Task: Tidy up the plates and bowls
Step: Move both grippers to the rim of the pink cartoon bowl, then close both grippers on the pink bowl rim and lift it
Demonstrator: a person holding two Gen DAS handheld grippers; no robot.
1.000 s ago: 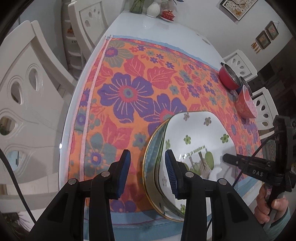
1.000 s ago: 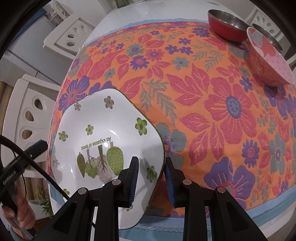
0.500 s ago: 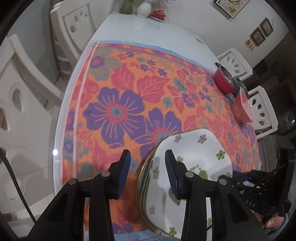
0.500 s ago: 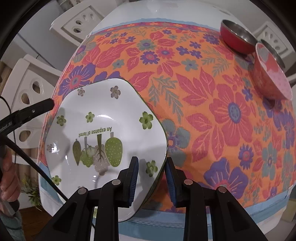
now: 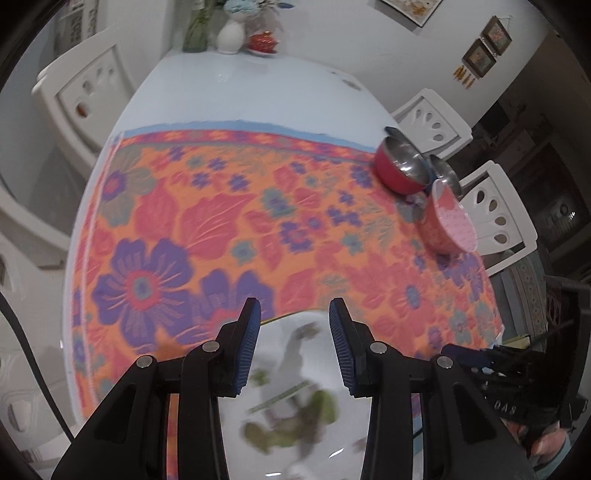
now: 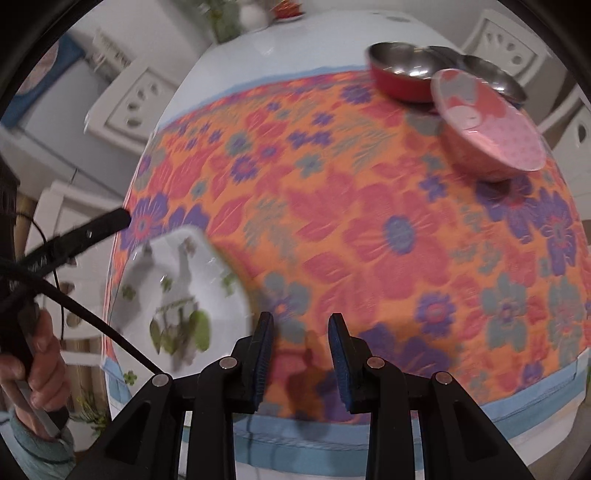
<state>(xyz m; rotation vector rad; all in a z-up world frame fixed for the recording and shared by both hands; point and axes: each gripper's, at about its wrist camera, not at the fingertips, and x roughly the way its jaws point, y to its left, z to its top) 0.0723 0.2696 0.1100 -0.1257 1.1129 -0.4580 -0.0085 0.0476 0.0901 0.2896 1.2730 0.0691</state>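
Observation:
A white plate with green vegetable print (image 5: 295, 384) lies on the floral cloth near the table's front edge; it also shows in the right wrist view (image 6: 177, 306), blurred. My left gripper (image 5: 294, 347) is open and empty above the plate. My right gripper (image 6: 301, 358) is open and empty, to the right of the plate over the cloth. A red steel bowl (image 5: 400, 171) and a pink bowl (image 5: 448, 225) stand at the far right; they also show in the right wrist view as the red bowl (image 6: 402, 77) and the pink bowl (image 6: 487, 127).
An orange floral cloth (image 5: 258, 221) covers the near part of the white table (image 5: 251, 92). Another steel bowl (image 6: 491, 77) sits behind the pink one. Vases (image 5: 231, 33) stand at the far end. White chairs (image 5: 85, 99) surround the table.
The right gripper has let go of the plate's rim and drawn back to the right. The left gripper has swung over the plate. Both views have tilted up toward the far bowls.

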